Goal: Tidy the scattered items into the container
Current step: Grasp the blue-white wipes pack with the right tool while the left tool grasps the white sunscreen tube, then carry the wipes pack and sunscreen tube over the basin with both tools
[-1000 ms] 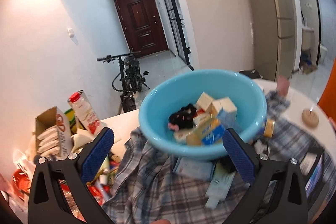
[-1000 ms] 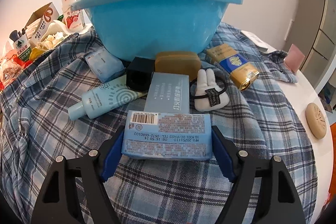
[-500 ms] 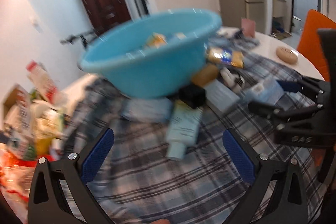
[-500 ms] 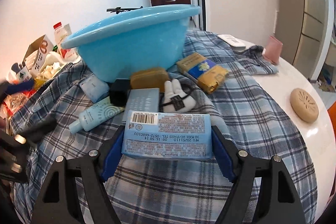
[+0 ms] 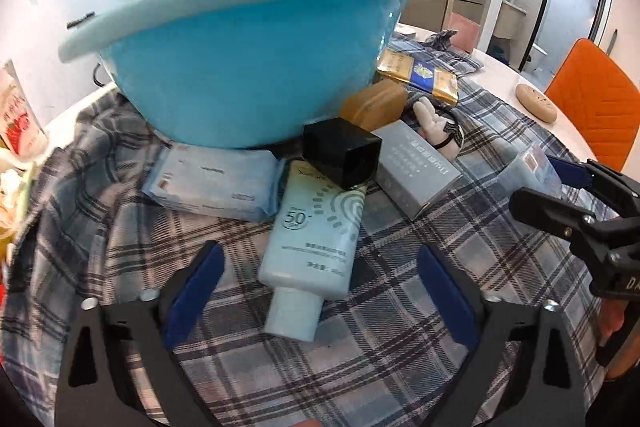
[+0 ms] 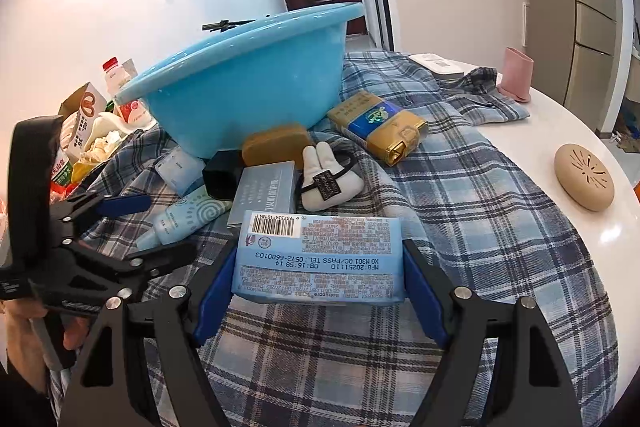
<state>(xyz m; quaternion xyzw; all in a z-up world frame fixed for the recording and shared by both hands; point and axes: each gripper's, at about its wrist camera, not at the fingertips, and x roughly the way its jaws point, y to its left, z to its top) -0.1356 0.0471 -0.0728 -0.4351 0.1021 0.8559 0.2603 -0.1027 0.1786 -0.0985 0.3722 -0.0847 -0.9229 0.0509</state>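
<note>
A blue basin (image 5: 248, 59) stands on a plaid cloth (image 5: 392, 327); it also shows in the right wrist view (image 6: 244, 83). My left gripper (image 5: 320, 299) is open, its jaws either side of a pale blue sunscreen tube (image 5: 316, 247) lying cap toward me. My right gripper (image 6: 320, 279) is shut on a blue wipes pack (image 6: 318, 259), held above the cloth. Before the basin lie a black box (image 5: 342, 157), a grey box (image 5: 416, 173), a second wipes pack (image 5: 212, 185), a brown soap (image 5: 376, 103), a white plush hair tie (image 6: 330, 175) and a gold-blue packet (image 6: 378, 125).
A beige oval disc (image 6: 584, 183) and a pink cup (image 6: 518, 75) sit on the bare white table at the right. Cartons and a red-capped bottle (image 6: 116, 79) crowd the left edge. An orange chair (image 5: 596, 99) stands beyond the table.
My left gripper swung from looking down into the basin to low over the cloth, ending at the sunscreen tube. My right gripper kept the wipes pack and drew back slightly to the right.
</note>
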